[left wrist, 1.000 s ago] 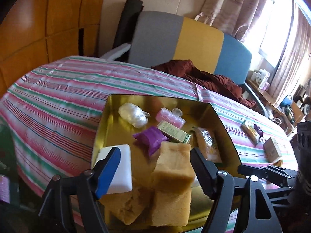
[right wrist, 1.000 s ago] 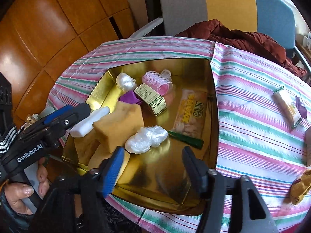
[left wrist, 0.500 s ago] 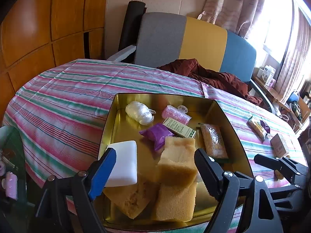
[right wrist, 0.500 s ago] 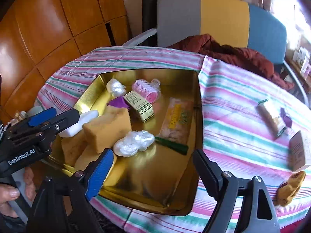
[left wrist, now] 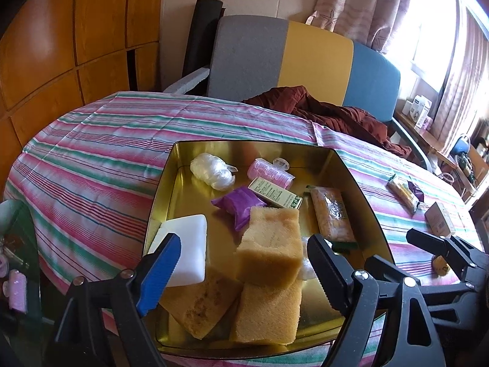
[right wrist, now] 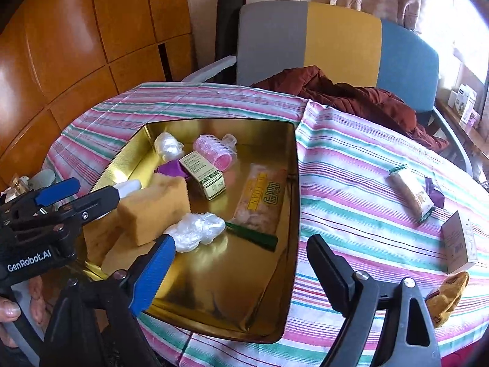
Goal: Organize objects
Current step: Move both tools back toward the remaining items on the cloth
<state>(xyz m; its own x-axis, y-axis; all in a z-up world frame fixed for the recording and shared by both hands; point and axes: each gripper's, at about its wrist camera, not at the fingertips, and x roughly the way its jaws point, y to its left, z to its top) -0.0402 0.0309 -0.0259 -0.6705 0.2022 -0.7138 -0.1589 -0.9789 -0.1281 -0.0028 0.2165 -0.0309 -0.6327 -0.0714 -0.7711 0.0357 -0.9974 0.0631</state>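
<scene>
Gold tin tray (left wrist: 171,183) sits on the striped tablecloth (left wrist: 91,153), full of items. Left tongs (left wrist: 241,263) hang over its near edge, jaws opening, gripping nothing; the top sponge (left wrist: 270,244) lies between the tips, untouched. Right tongs (right wrist: 241,263) are opening too, empty, with bare tray floor (right wrist: 232,275) between them. White plastic wad (right wrist: 198,227) at their 11 o'clock, small box (right wrist: 460,241) at 3 o'clock.

"GenRobot.AI" stands in white on the black body of the left gripper (right wrist: 76,195), at nine o'clock in the right wrist view. Print on the snack packet (right wrist: 262,202) is unreadable.
</scene>
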